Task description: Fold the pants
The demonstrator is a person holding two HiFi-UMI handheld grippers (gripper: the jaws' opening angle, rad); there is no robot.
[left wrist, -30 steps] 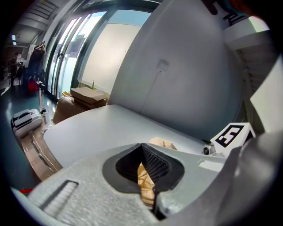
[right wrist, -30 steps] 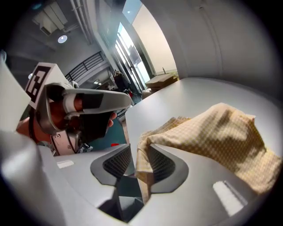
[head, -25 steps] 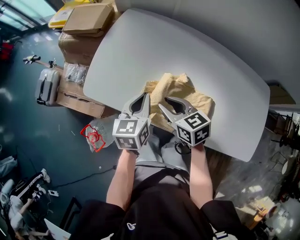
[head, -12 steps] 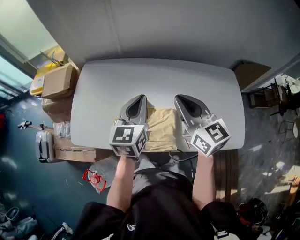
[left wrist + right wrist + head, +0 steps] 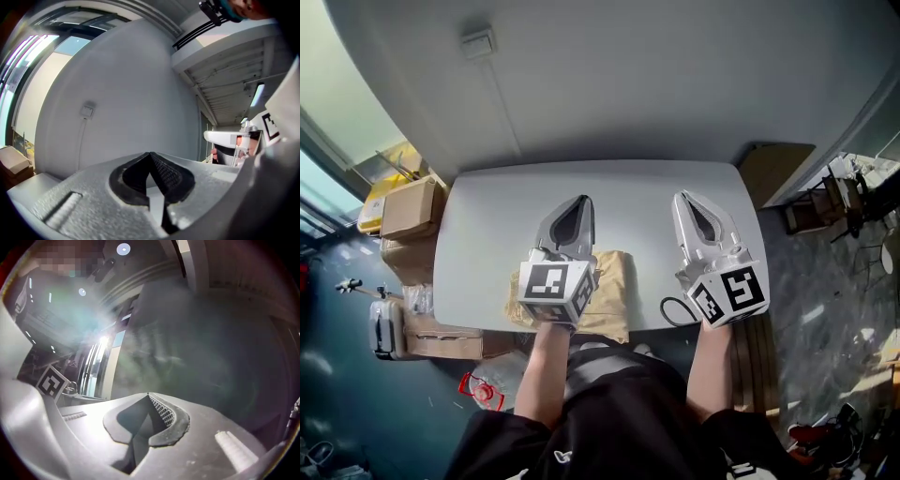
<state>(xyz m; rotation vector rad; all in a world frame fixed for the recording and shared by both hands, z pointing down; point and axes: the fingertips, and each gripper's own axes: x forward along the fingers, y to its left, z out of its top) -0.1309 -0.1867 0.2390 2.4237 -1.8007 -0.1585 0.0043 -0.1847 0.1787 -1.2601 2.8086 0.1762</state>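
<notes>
Head view first: one pair of tan pants (image 5: 614, 281) lies folded up at the near edge of the one grey table (image 5: 487, 220), slightly hanging over it. The left gripper (image 5: 578, 200) sits right in front of the pants in this shot; its marker cube covers the middle of them and its tips point away over bare tabletop. The right gripper (image 5: 689, 199) is off to the pants' right, not touching them. So two grippers, each in one hand, and neither has any cloth in it.

Left gripper view: the jaws are pinched together at the tips with nothing between them, pointing at a plain wall with one small wall box (image 5: 86, 111) on it.

Right gripper view: same deal, jaws fully closed and empty, facing a dim wall, with the left gripper's cube peeking in at the left.
</notes>
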